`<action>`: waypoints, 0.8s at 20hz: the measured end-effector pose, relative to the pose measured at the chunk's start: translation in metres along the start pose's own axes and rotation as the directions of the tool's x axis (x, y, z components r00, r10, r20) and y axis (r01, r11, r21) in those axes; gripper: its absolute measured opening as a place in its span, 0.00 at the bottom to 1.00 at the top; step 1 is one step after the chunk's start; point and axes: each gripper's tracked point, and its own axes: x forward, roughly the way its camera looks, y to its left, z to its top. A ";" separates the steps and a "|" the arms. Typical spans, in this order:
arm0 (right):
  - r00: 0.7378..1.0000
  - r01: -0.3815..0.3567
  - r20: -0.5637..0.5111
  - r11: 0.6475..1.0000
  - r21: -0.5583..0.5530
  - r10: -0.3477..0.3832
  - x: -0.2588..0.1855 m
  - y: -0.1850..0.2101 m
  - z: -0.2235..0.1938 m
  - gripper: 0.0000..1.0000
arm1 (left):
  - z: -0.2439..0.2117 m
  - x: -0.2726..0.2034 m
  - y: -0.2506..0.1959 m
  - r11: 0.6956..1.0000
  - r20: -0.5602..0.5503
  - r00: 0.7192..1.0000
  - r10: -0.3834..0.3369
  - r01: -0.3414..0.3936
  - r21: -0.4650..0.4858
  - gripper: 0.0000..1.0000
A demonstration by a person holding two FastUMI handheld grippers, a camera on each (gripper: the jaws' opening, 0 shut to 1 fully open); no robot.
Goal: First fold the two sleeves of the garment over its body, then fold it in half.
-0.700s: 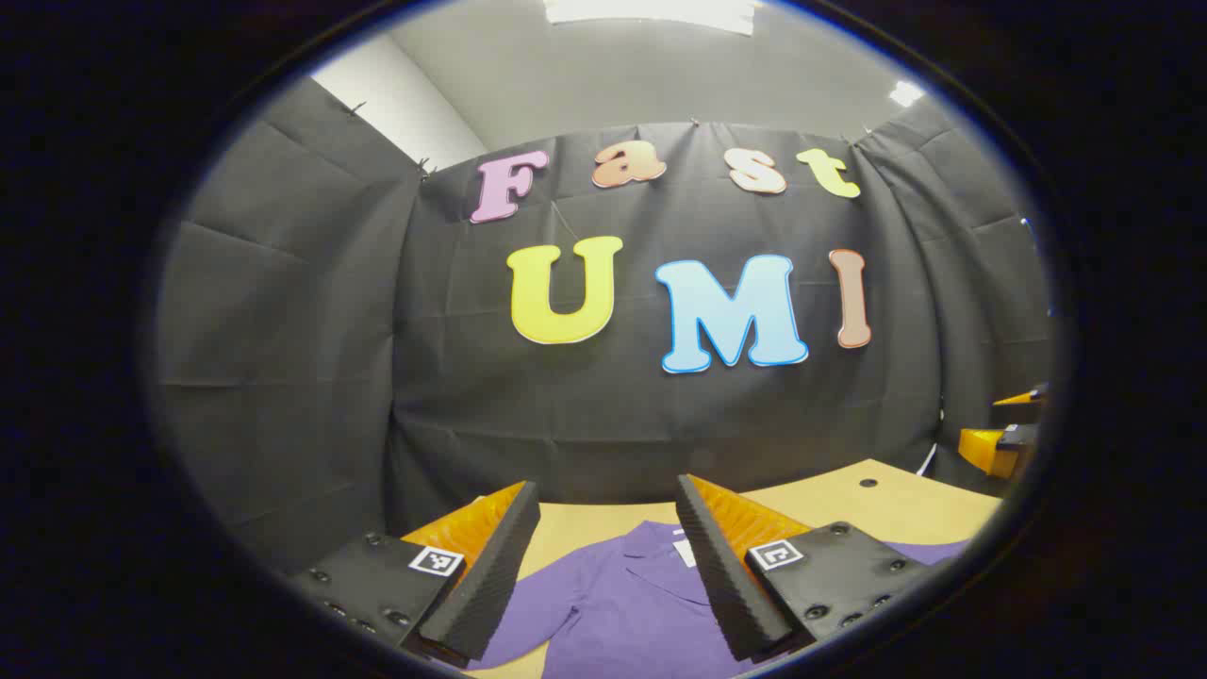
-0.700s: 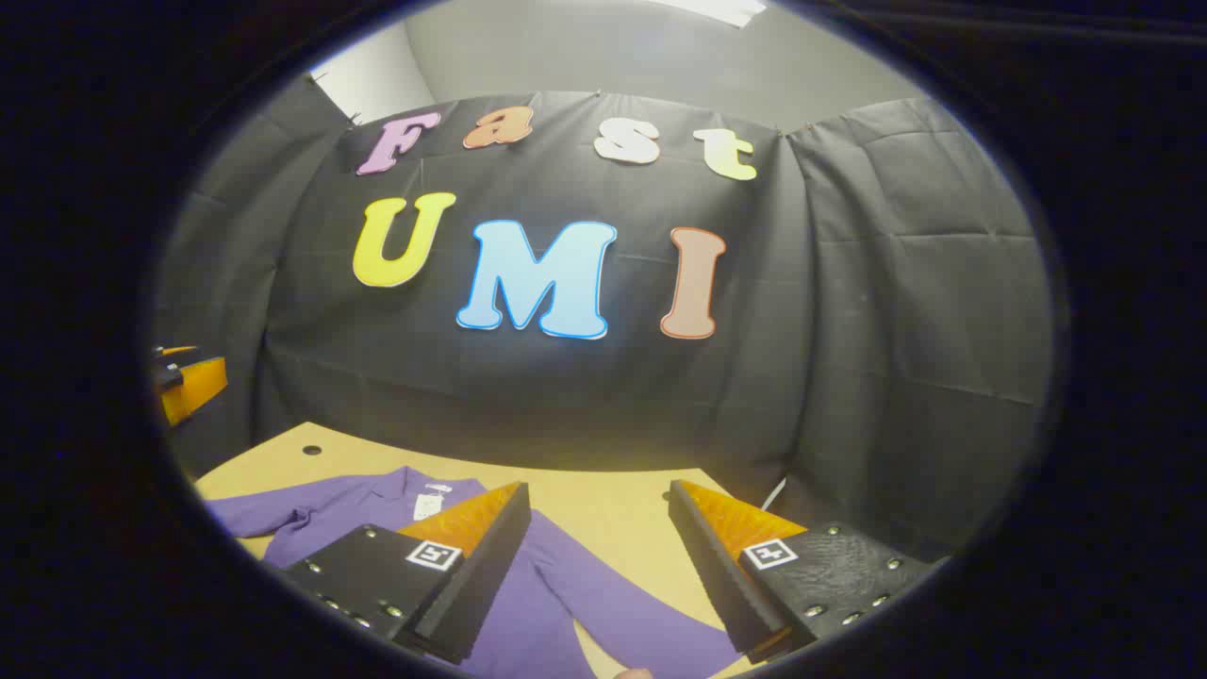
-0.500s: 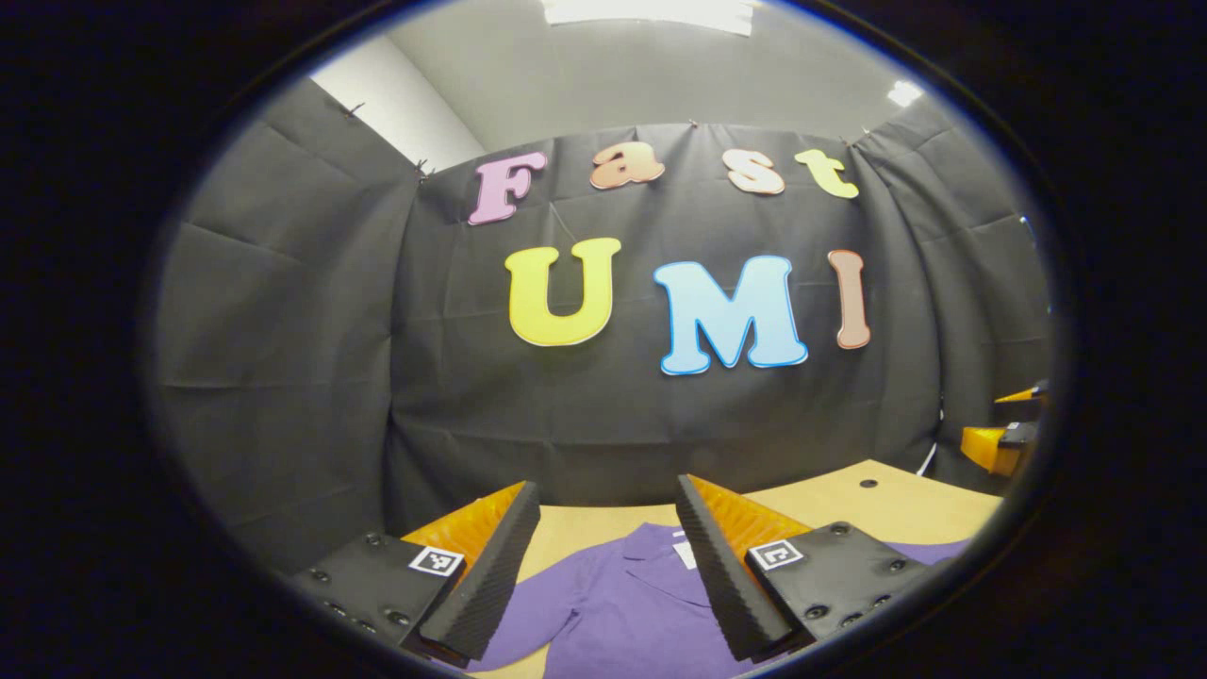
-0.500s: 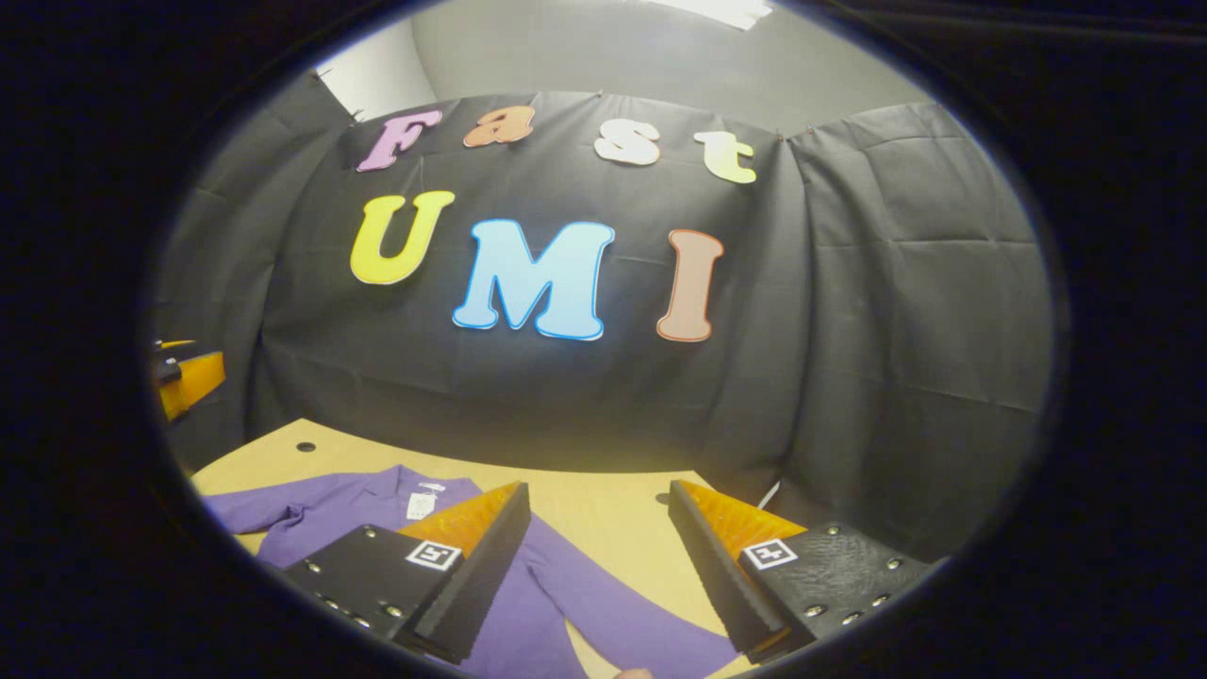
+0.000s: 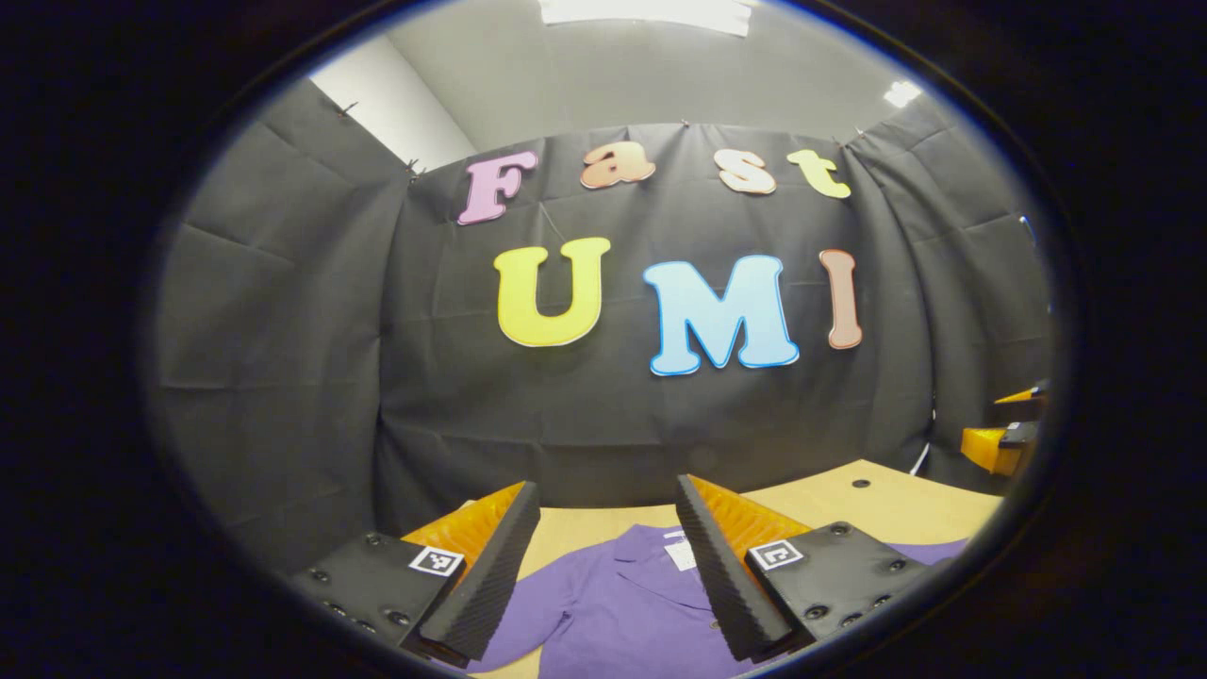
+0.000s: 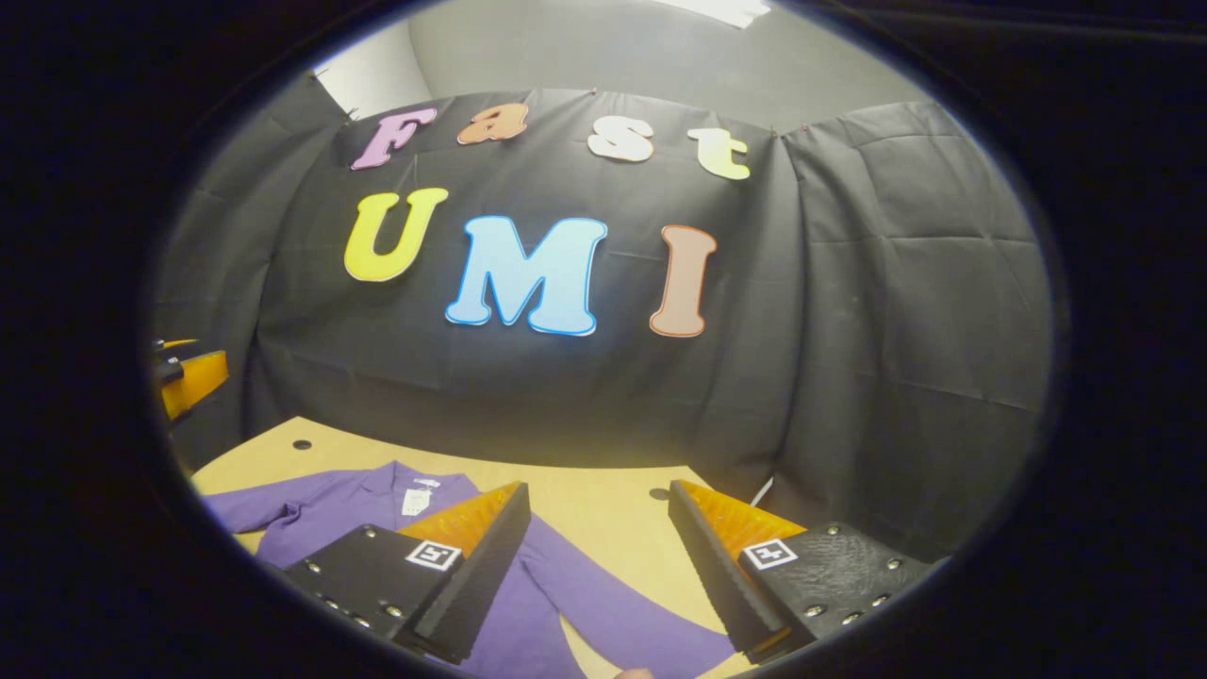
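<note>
1. Left gripper view: left gripper (image 5: 603,566) held above table (image 5: 849,505), fingers wide apart, nothing between. Purple garment (image 5: 622,613) flat on table below, collar w/ white tag up (sleeves still spread out). Right gripper (image 5: 1004,443) at far right edge.
2. Right gripper view: right gripper (image 6: 594,566) wide apart too, gripping nothing, over garment's sleeve (image 6: 613,613). Left gripper at far left edge.

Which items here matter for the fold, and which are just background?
Job:
purple garment, sleeves spread out flat, unfolded
left gripper, jaws open above the collar
right gripper, jaws open over one sleeve

Background:
wooden table
white tag at the collar
</note>
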 end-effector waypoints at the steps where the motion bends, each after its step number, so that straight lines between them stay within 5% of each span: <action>1: 1.000 0.000 -0.002 1.000 0.002 0.000 0.000 0.000 -0.001 0.93 | 0.000 0.000 -0.001 1.000 -0.001 1.000 0.000 0.000 0.003 0.96; 11: 1.000 0.012 -0.027 0.999 0.037 -0.011 0.002 -0.010 -0.011 0.93 | -0.001 0.000 -0.001 1.000 0.001 1.000 0.006 -0.006 0.001 0.96; 16: 0.990 0.069 -0.128 0.994 0.088 -0.057 0.005 -0.034 -0.044 0.93 | -0.007 0.000 -0.002 1.000 -0.011 1.000 0.013 -0.013 -0.016 0.96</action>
